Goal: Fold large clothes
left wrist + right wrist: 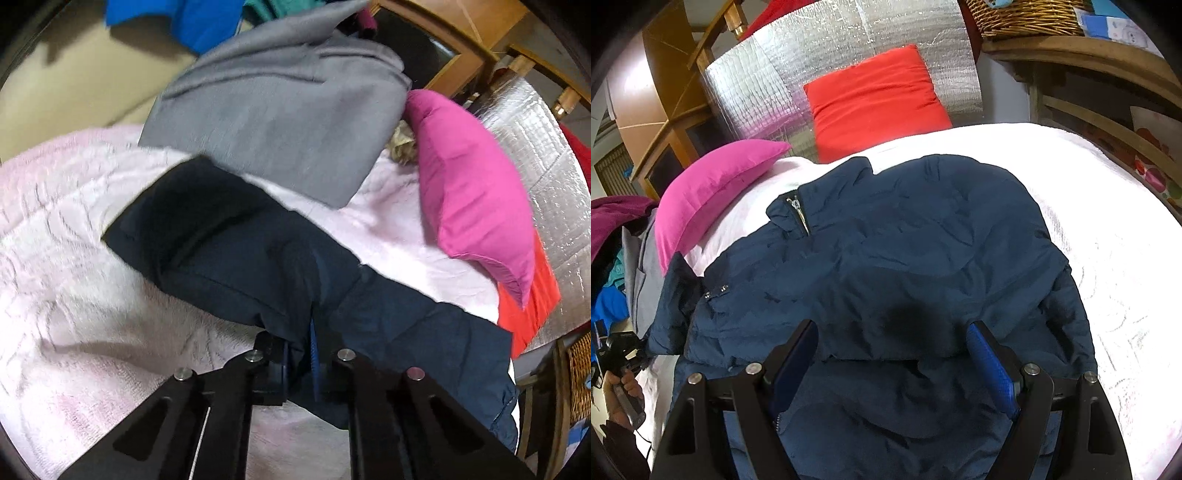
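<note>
Pale pink bedding [1108, 236] is serving as the folding surface, with a silver insulation sheet [849, 66] standing behind it and a wicker basket [1027, 18] sitting on a wooden shelf at the far right. Lying spread across the bed is the navy jacket [905, 240], collar and zipper toward the pillows, its near hem doubled under the right gripper [892, 354]. That gripper is hovering just above the jacket body with its jaws standing wide, nothing pinched; judged, it is waiting to pin or catch the fabric while the other side is worked. The left gripper [301, 354] is clamping down tight on a fold of the navy sleeve [207, 236], which is stretching away over the bedding toward a grey garment [280, 110]. Holding the sleeve at its near part probably lets it be carried inward over the body. A pink pillow [472, 192] and a red pillow [875, 99] are resting at the head end, clear of the jacket. Judged stage: early, sleeve not yet folded in.
</note>
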Available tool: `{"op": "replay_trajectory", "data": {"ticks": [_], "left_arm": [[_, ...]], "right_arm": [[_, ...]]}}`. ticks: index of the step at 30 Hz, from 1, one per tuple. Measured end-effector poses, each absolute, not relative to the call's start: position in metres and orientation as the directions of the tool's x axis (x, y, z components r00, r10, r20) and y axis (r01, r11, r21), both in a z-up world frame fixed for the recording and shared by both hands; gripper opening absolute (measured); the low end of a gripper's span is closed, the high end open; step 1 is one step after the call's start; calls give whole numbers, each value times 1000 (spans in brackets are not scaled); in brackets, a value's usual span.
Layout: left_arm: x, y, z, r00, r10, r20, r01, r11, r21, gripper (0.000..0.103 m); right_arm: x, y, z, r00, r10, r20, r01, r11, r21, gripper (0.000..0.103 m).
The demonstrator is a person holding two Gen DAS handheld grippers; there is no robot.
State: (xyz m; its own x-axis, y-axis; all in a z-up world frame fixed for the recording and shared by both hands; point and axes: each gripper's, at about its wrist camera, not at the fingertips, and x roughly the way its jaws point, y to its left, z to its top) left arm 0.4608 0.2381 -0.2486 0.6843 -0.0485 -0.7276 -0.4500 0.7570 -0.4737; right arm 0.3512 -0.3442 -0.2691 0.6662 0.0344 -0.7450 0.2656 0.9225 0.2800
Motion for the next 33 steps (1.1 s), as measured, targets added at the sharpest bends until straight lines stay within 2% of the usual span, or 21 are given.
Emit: {"op": "replay_trajectory", "data": {"ticks": [5,11,15,19,27,33], "left_arm": [[459,214,-217,709,-13,-705,-399,817,-416,8],[445,160,-159,792,-11,-611,-260,898,-354,8],[425,105,-119,851,-57,-522,-119,947,-298,7],[410,44,-102,867,-147,-476,26,967,-253,7],[389,-60,-135,784,-297,-545,243,955,-170,6],[388,-123,-178,625,-412,-663,420,893,-160,7]], "right_arm": [[348,-346,-266,672,20,-740,276,921,276,85],[341,-364,-262,683,7,-731,322,895,309,85],[337,-379,-259,690,-4,-723,353,875,332,85],[335,-393,-258,696,-26,-718,387,855,345,85],[332,-421,-252,714,-50,-698,435,814,386,85],[330,-442,-250,715,-87,-693,473,791,388,85]]}}
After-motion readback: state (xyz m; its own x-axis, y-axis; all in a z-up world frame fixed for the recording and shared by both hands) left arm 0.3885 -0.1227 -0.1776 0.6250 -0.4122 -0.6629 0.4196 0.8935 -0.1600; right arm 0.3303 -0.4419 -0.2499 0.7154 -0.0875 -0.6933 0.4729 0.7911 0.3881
